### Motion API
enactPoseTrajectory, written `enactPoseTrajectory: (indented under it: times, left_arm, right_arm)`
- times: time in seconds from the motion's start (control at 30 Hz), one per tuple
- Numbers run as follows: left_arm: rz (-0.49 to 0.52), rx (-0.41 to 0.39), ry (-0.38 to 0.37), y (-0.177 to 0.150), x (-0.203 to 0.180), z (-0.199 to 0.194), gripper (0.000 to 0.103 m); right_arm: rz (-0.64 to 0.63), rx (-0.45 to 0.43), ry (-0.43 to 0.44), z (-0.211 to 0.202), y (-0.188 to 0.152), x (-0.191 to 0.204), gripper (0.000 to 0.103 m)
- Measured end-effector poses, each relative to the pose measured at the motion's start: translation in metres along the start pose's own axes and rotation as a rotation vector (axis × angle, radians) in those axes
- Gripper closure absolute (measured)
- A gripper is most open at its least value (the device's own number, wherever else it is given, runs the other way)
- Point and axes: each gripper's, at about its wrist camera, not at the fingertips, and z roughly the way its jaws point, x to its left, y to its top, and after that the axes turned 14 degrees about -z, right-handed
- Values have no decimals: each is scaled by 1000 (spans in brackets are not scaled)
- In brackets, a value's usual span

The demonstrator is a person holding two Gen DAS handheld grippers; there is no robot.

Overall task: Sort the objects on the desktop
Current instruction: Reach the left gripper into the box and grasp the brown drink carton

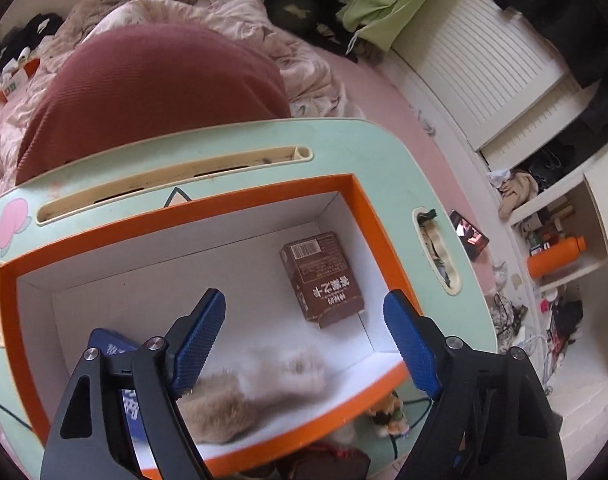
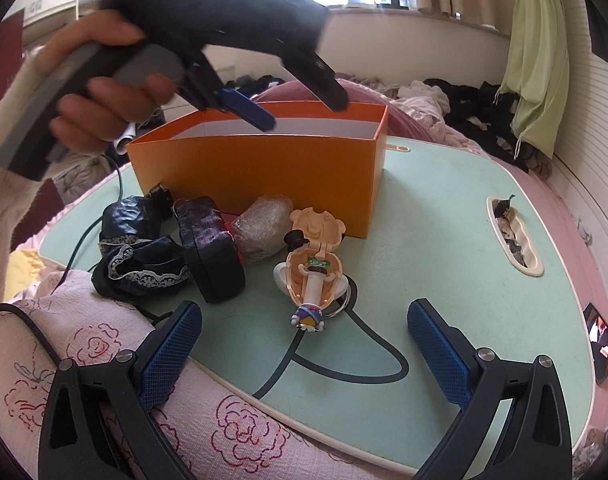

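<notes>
A: Looking into the orange box [image 1: 378, 216], which stands on the pale green bench [image 2: 444, 240]: what lies inside it?

B: A brown carton [image 1: 322, 278] lies flat on the white floor of the box, toward its right wall. A tan furry thing [image 1: 240, 396] lies at the near wall, blurred. A blue packet [image 1: 112, 346] sits in the near left corner, mostly hidden behind the gripper's frame.

A: And the left gripper [image 1: 304, 340]?

B: It hangs over the box, pointing steeply down into it. Its jaws stand apart with nothing pressed between them; the furry thing shows just below the left pad, and I cannot tell whether they touch. In the right wrist view the same gripper [image 2: 300, 110] is held by a hand [image 2: 104, 92] above the box's near rim.

A: The right gripper [image 2: 304, 344]?

B: Its jaws are wide apart and empty, low over the bench, well in front of the box.

A: What sits outside the box?

B: Against its front wall, a clear plastic-wrapped bundle [image 2: 262, 226]. Beside that, further left, a dark oval case [image 2: 210, 250] stands on edge, and left of the case a black lace-trimmed cloth [image 2: 140, 256]. In front of the box's right corner lies an open peach toy case [image 2: 314, 256] with a small figure in it, lid tilted back toward the box.
</notes>
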Motion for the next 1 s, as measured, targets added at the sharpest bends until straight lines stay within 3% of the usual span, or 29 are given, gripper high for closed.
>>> enactPoseTrajectory:
  times: [0.3, 0.47, 0.57, 0.67, 0.73, 0.87, 0.93, 1.0]
  left_arm:
    - [1, 50, 47, 2, -9, 18, 22]
    - [-1, 96, 125, 5, -15, 38, 22]
    - [26, 88, 189, 5, -17, 46, 20]
    - [26, 86, 200, 6, -15, 45, 20]
    - [40, 57, 279, 4, -8, 40, 21]
    - [38, 34, 340, 7, 14, 24, 22]
    - [44, 7, 376, 9, 18, 16, 27]
    - [39, -1, 345, 11, 18, 8, 27]
  right_arm:
    - [0, -1, 0, -1, -2, -1, 0]
    - [0, -1, 0, -1, -1, -1, 0]
    - [-1, 0, 2, -2, -1, -1, 0]
    - [2, 0, 5, -1, -1, 0, 0]
    - [1, 1, 4, 0, -1, 0, 0]
    - [-1, -1, 4, 1, 0, 0, 0]
    - [-3, -2, 4, 2, 2, 1, 0]
    - [-3, -3, 4, 2, 2, 0, 0]
